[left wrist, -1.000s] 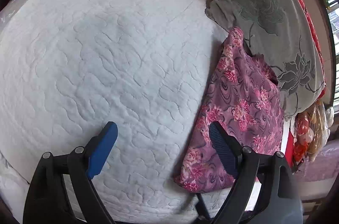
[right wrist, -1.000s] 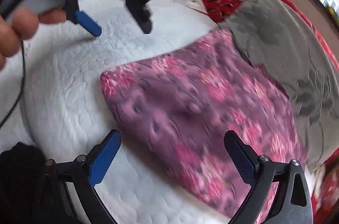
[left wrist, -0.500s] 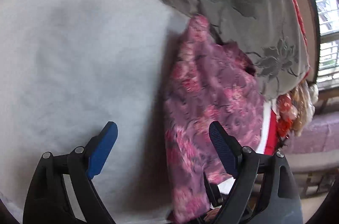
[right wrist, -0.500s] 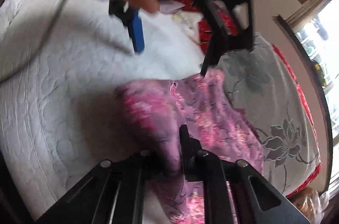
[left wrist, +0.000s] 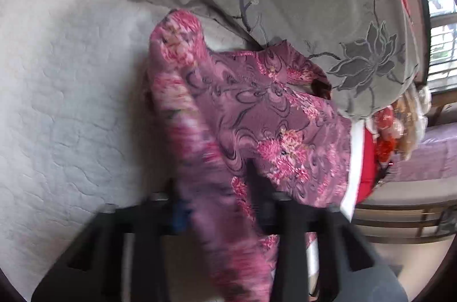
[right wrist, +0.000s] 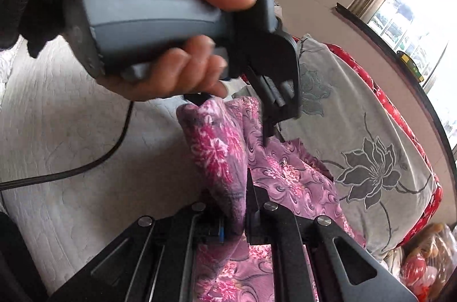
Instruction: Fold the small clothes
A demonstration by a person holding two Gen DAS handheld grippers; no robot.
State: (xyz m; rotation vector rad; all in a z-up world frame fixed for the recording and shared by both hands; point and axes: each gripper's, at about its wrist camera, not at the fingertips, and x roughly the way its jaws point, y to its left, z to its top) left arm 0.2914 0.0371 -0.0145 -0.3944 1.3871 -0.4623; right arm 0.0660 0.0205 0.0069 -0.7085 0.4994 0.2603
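With right gripper [right wrist: 232, 219] clenched on the purple pink-flowered cloth garment [right wrist: 225, 159], left gripper [left wrist: 220, 205] jaws closing around its raised edge, apparently to lift for folding.

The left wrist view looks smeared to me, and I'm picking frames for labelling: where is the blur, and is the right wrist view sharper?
Left wrist view: the near fold of the purple floral garment and the left gripper are motion-smeared, while the grey floral pillow stays fairly crisp. Right wrist view: mostly sharper, the right gripper clear; window light is blown out; fisheye bending at the edges.
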